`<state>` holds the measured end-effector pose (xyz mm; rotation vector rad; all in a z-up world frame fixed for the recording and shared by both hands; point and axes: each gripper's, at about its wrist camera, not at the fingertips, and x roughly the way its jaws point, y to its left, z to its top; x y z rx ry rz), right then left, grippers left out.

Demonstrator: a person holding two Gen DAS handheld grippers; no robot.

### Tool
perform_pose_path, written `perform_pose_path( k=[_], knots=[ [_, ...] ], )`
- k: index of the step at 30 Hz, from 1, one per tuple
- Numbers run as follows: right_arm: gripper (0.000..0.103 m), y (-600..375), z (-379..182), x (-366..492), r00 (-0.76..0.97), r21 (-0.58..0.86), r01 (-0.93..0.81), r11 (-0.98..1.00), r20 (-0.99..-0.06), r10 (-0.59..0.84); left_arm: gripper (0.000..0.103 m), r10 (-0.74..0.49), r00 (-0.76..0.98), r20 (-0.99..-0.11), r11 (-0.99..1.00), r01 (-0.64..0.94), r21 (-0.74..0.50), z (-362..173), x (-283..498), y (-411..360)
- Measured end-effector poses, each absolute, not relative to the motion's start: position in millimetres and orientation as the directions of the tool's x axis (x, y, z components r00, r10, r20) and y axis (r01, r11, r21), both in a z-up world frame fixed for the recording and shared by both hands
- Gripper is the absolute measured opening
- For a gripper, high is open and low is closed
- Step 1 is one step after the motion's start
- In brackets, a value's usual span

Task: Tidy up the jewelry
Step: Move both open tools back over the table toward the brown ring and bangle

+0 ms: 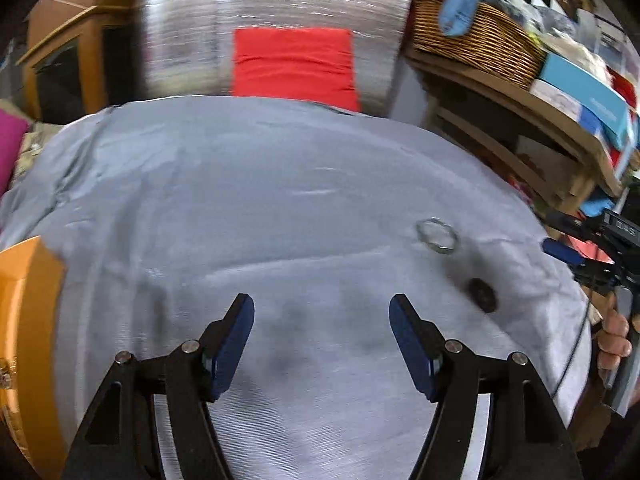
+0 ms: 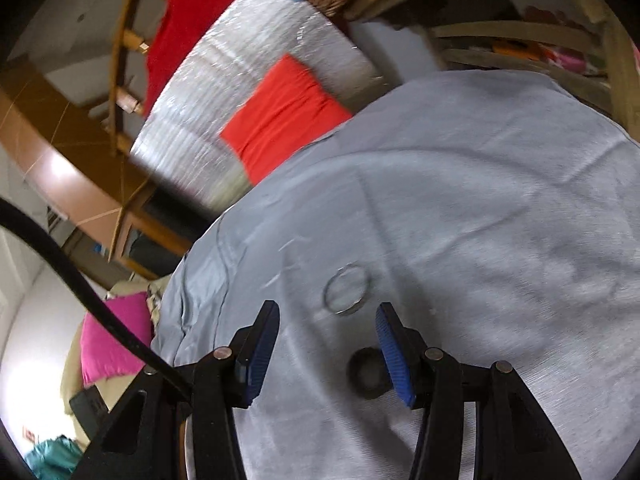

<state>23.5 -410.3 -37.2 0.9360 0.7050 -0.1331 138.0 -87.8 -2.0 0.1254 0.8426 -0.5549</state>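
A silver bangle [image 1: 437, 235] lies flat on the grey cloth [image 1: 260, 200]. A small dark ring-like piece [image 1: 483, 294] lies just right of and nearer than it. My left gripper [image 1: 322, 344] is open and empty, low over the cloth, left of both pieces. In the right wrist view my right gripper [image 2: 327, 354] is open over the cloth [image 2: 500, 220]. The bangle [image 2: 346, 288] lies just beyond its fingertips. The dark ring [image 2: 368, 372] lies between the fingers, close to the right pad [image 2: 394, 360]. The right gripper also shows at the right edge of the left wrist view [image 1: 592, 252].
An orange box [image 1: 24, 332] sits at the cloth's left edge. A red cushion [image 1: 294, 64] leans on a silvery sheet behind. A wicker basket [image 1: 476, 40] and boxes fill wooden shelves at right. A black cable [image 2: 80, 296] crosses at left. A pink cushion [image 2: 112, 340] lies beyond.
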Motion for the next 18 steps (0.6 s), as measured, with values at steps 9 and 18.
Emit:
perform_pose_path(
  k=[9, 18],
  knots=[
    [0.054, -442, -58, 9, 0.750, 0.728, 0.433, 0.531, -0.618, 0.236, 0.071, -0.443, 0.475, -0.760, 0.806, 0.582, -0.106, -23, 126, -151],
    [0.054, -417, -78, 42, 0.665, 0.665, 0.392, 0.636, -0.682, 0.303, 0.071, -0.346, 0.518, -0.782, 0.849, 0.528, -0.025, -32, 133, -138]
  ],
)
